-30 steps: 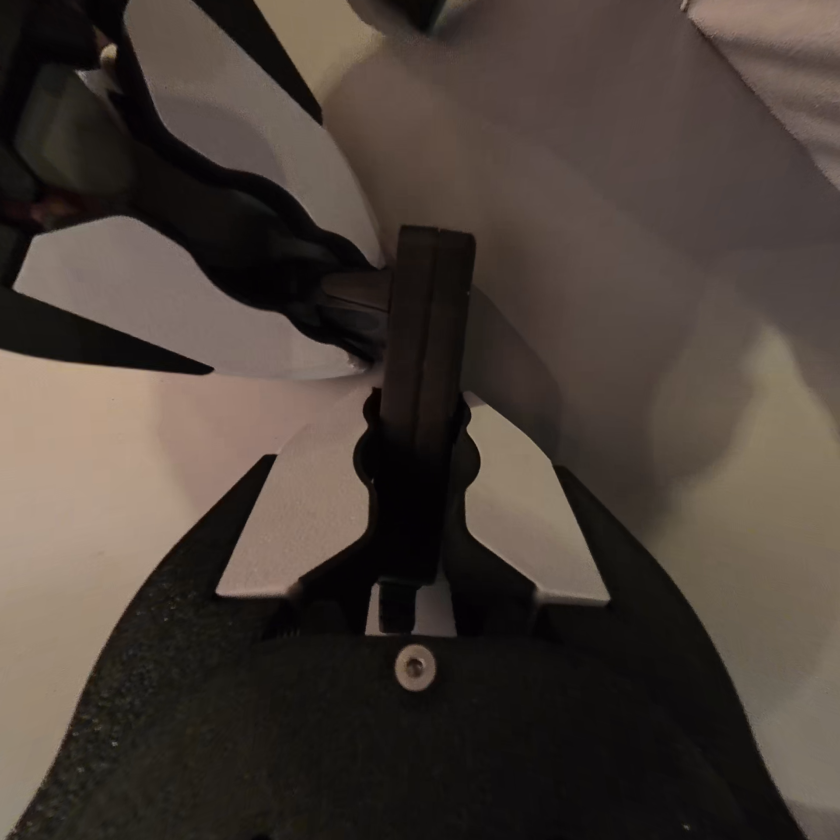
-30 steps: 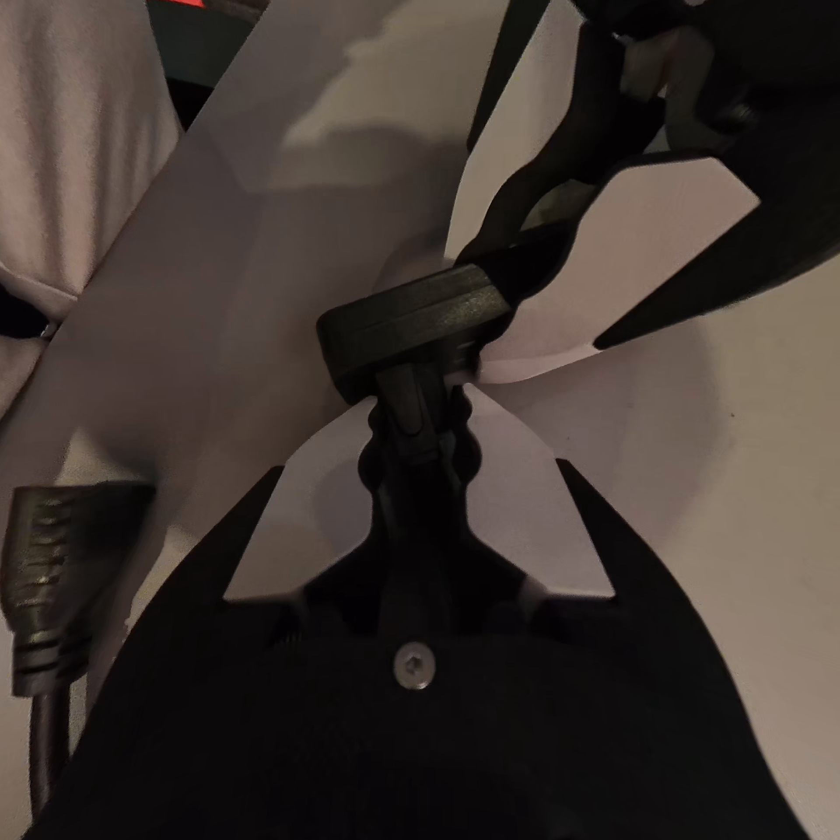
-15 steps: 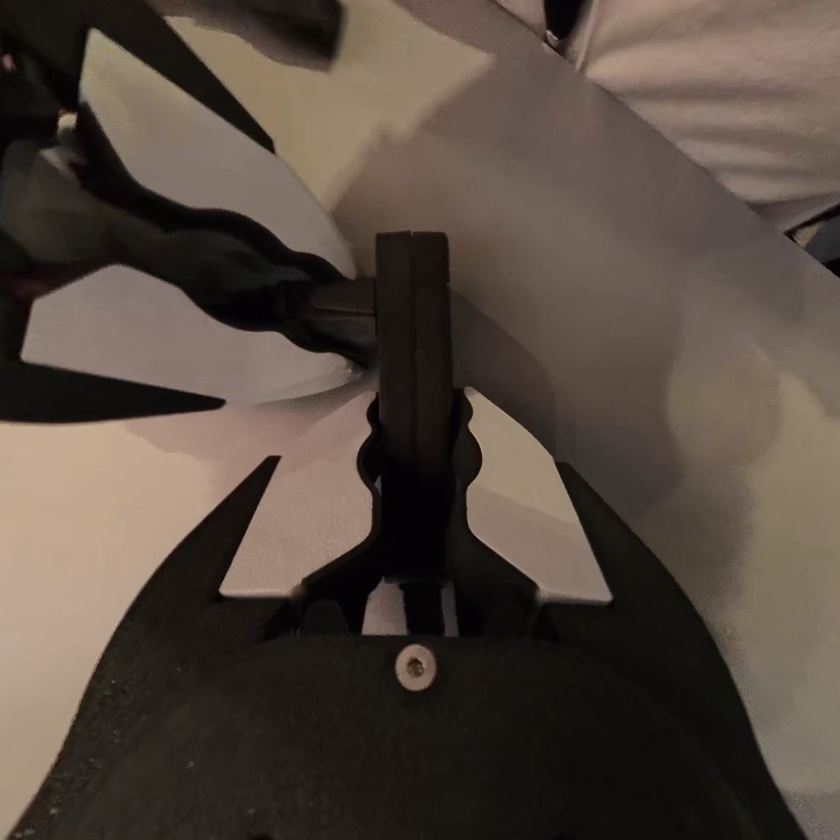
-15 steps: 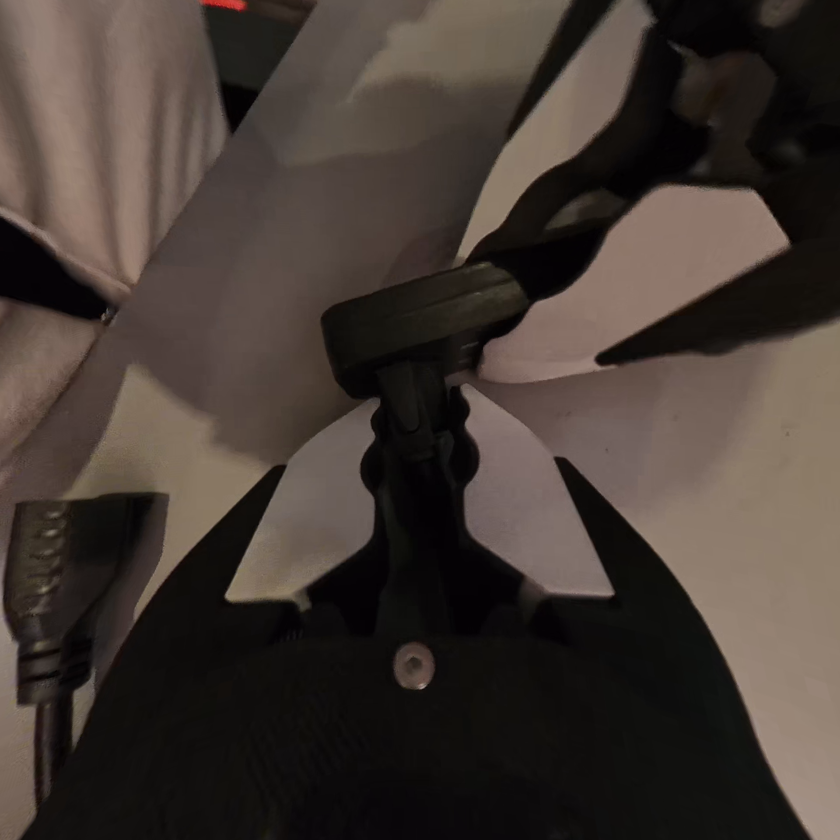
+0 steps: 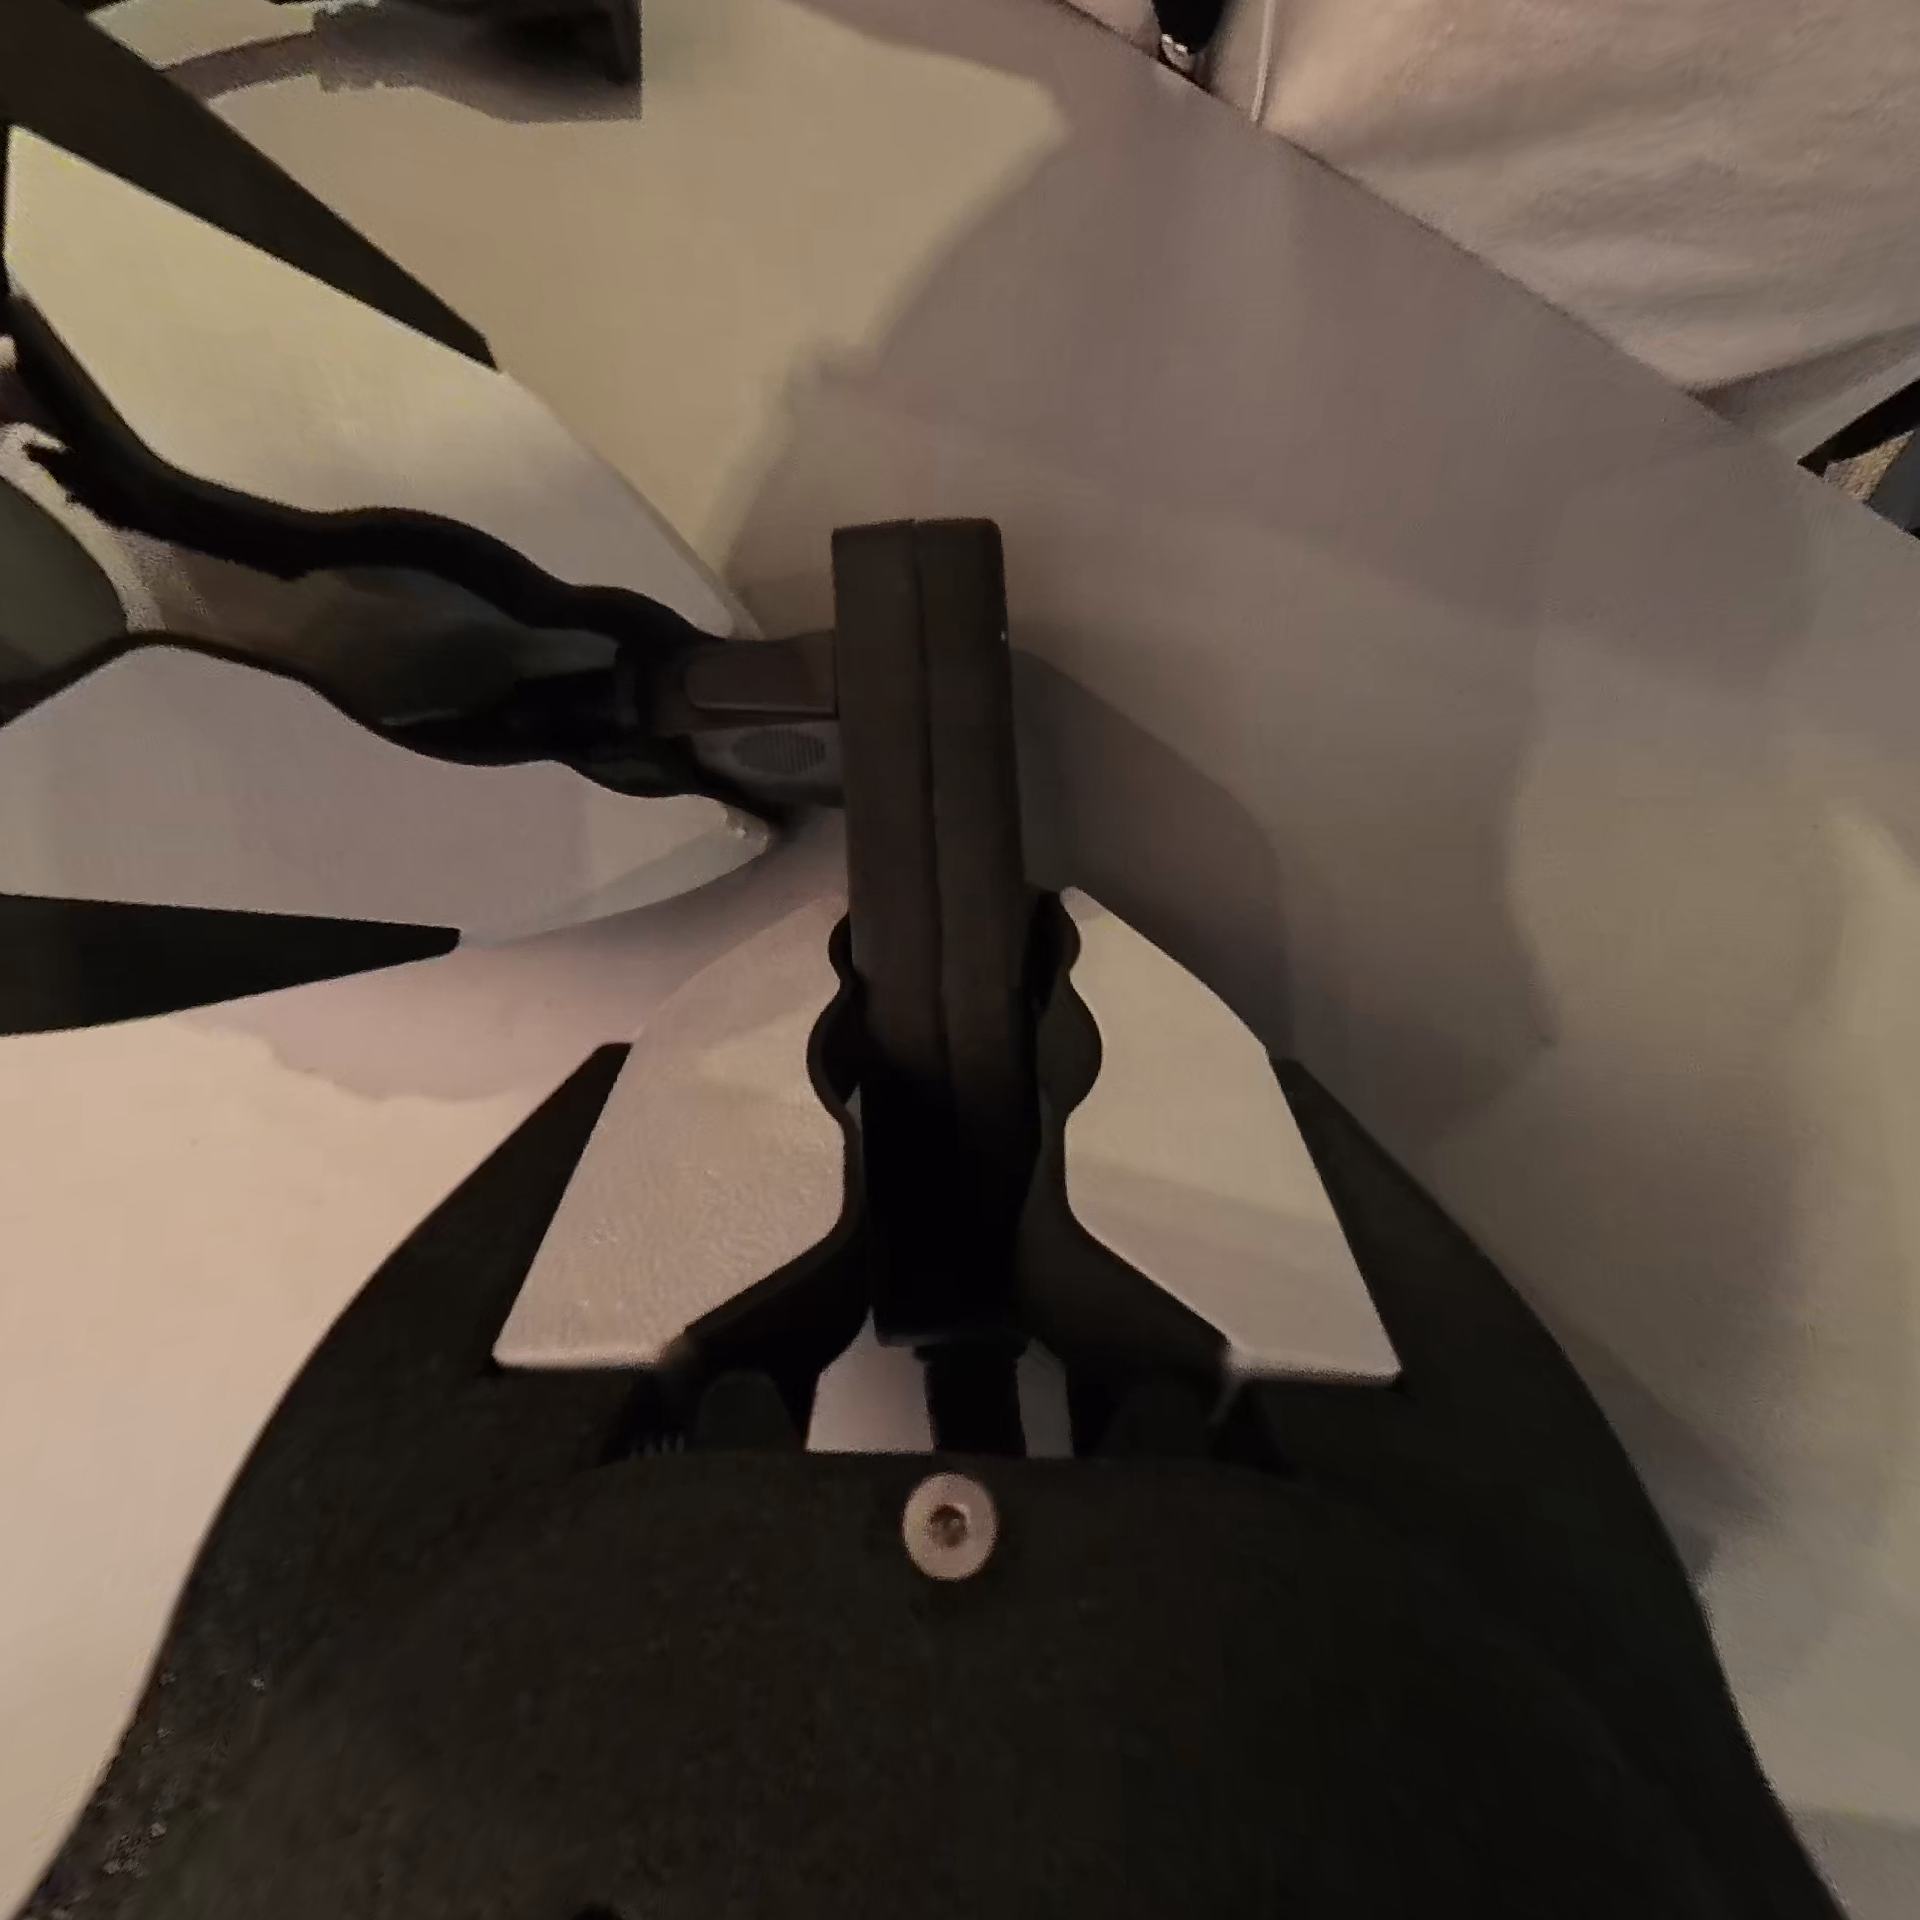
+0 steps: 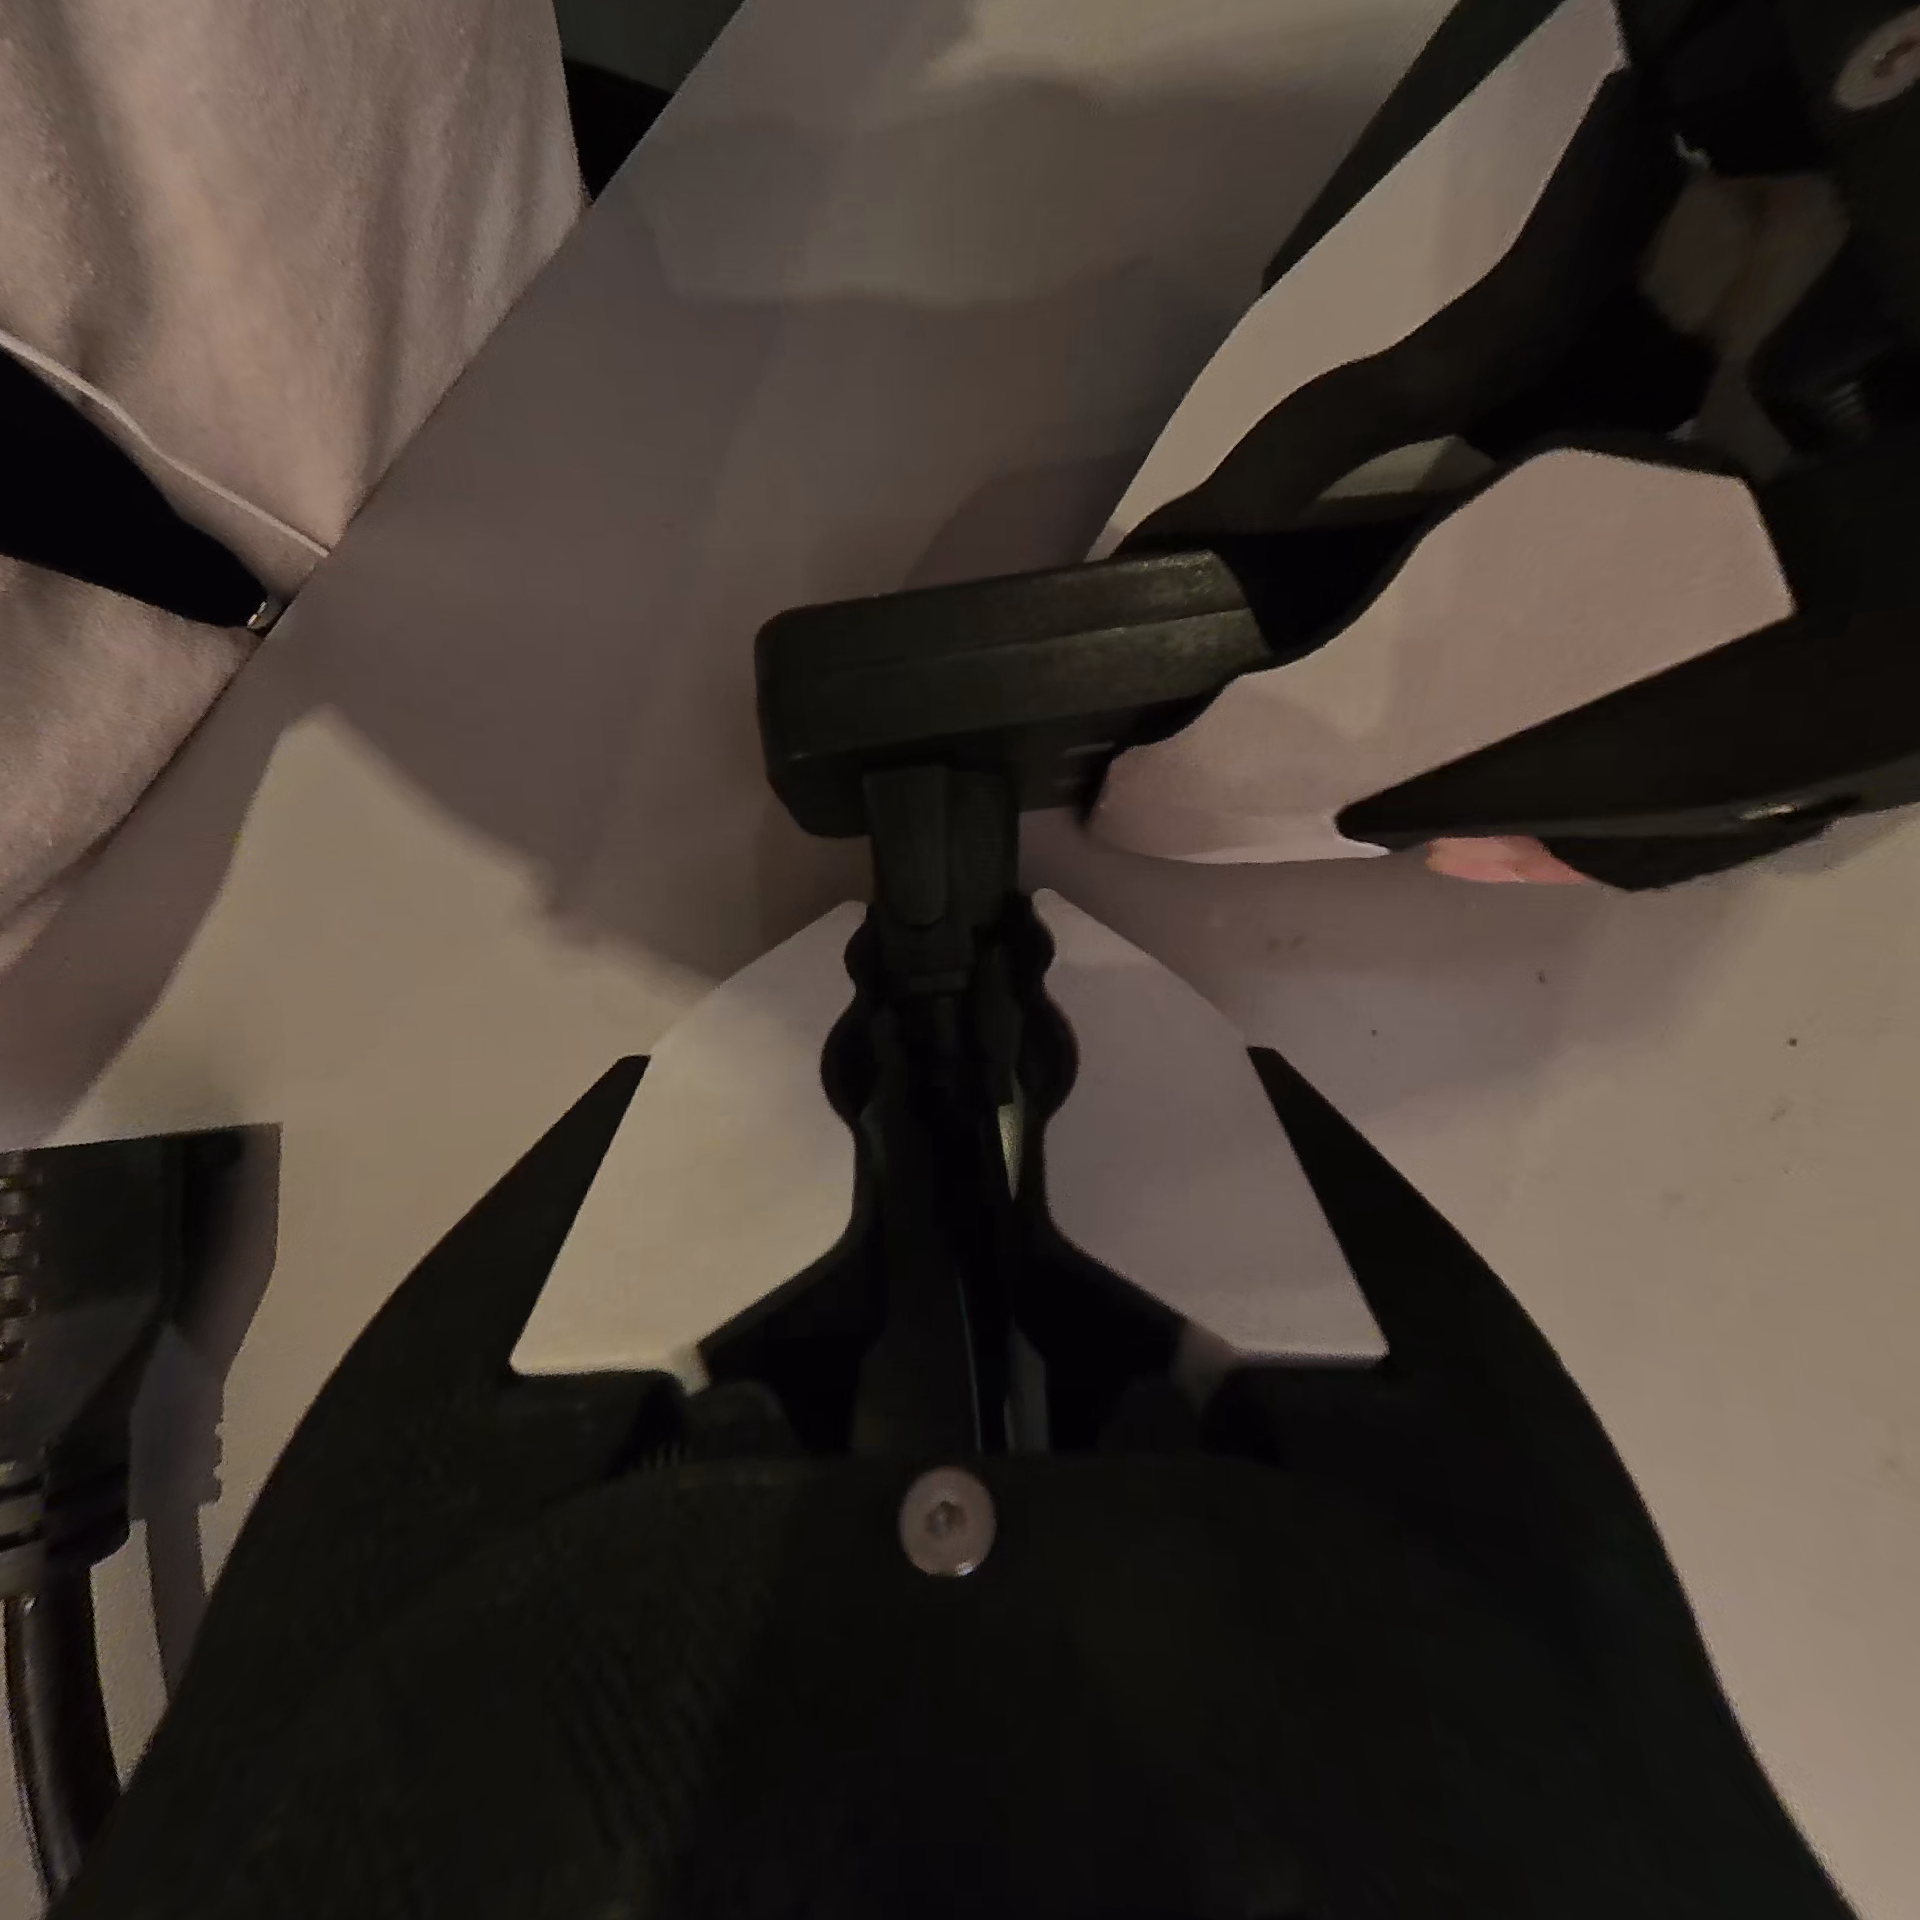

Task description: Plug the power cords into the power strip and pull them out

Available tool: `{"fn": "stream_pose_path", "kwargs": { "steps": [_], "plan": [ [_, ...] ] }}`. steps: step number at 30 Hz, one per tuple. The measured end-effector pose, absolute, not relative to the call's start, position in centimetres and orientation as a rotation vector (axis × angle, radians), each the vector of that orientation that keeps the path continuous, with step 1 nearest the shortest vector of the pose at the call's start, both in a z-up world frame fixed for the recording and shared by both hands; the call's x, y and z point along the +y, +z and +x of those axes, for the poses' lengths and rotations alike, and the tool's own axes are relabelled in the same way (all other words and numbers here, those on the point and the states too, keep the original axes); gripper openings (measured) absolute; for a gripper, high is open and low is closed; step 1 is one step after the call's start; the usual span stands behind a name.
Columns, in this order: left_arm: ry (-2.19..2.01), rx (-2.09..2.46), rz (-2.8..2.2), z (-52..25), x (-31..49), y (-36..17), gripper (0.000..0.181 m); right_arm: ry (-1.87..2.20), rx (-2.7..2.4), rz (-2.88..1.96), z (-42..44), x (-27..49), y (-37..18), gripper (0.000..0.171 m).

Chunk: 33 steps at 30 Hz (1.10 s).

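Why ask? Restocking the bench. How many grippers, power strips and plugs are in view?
Grippers: 2, left gripper and right gripper
Power strip: 1
Black plugs: 2, gripped plug and loose plug
Total: 5

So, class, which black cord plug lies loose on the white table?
The ribbed black plug at the lower left; the other black plug is clamped in the right hand-held gripper.

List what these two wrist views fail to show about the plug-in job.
- Socket contact: in both views the black block covers where the plug meets it, so prongs and seating depth are hidden.
- Block's lower end: left wrist view, buried between the left gripper fingers.
- Plug's cord: right wrist view, swallowed by the right gripper.
- Second connector: right wrist view, cut off by the left edge.
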<state>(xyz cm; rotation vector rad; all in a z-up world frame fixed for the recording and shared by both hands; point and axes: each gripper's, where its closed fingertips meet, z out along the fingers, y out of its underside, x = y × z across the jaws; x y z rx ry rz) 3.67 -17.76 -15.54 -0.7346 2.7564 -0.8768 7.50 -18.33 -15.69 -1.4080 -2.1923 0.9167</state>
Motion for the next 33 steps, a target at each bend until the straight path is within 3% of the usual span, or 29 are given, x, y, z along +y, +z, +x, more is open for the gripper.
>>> {"fn": "stream_pose_path", "kwargs": {
  "steps": [8,21,33],
  "plan": [
    [-0.95,2.73,-0.935,3.9,-17.9,-15.3,0.031,0.881,-2.2,-1.353,7.7,-18.3,-15.6,0.024],
    [-0.911,2.797,-0.69,3.7,-17.7,-15.6,0.031,0.966,-2.162,-1.502,8.9,-18.4,-15.6,0.027],
    [-0.862,2.749,-0.78,3.8,-17.5,-15.7,0.031,0.911,-2.087,-1.473,8.7,-18.1,-15.3,0.019]
  ]
}}
